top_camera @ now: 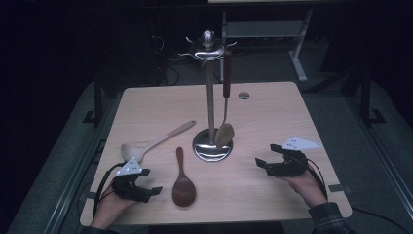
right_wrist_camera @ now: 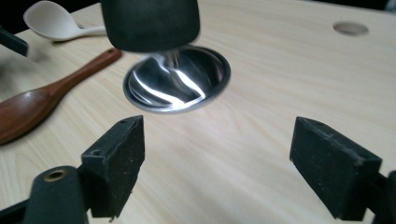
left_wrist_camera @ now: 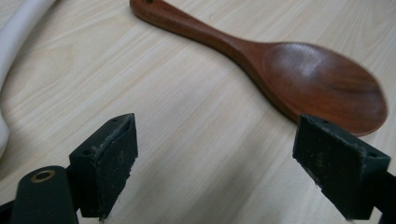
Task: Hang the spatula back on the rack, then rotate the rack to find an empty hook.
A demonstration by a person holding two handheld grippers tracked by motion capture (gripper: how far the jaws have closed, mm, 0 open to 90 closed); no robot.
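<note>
— Desk: What is on the wooden table (top_camera: 272, 195) at this moment?

— Photographer: A polished metal utensil stand (top_camera: 211, 92) rises from the middle of the table, its round base (right_wrist_camera: 177, 79) mirror-bright in the right gripper view. One utensil with a reddish-brown handle (top_camera: 226, 97) hangs from a hook at the top of the stand, its blade down near the base. A dark wooden spoon (top_camera: 183, 180) lies flat on the table in front of the stand and to its left, bowl toward the person. A pale spoon (top_camera: 151, 145) lies farther left, its handle angled toward the stand.

— Desk: And the grippers?

— Photographer: The left gripper (top_camera: 141, 187) sits low over the near left part of the table, just beside the bowl of the dark wooden spoon. In the left gripper view its jaws stand wide apart with bare tabletop between them, and the spoon's bowl (left_wrist_camera: 322, 84) lies just beyond the jaw on that view's right. The right gripper (top_camera: 272, 163) sits low over the near right part, pointed toward the stand's base and clear of it. Its jaws are spread wide too, nothing between them but table.

— Desk: Anything else worth a line?

— Photographer: A small round hole (top_camera: 244, 95) in the tabletop lies behind the stand, to the right
</note>
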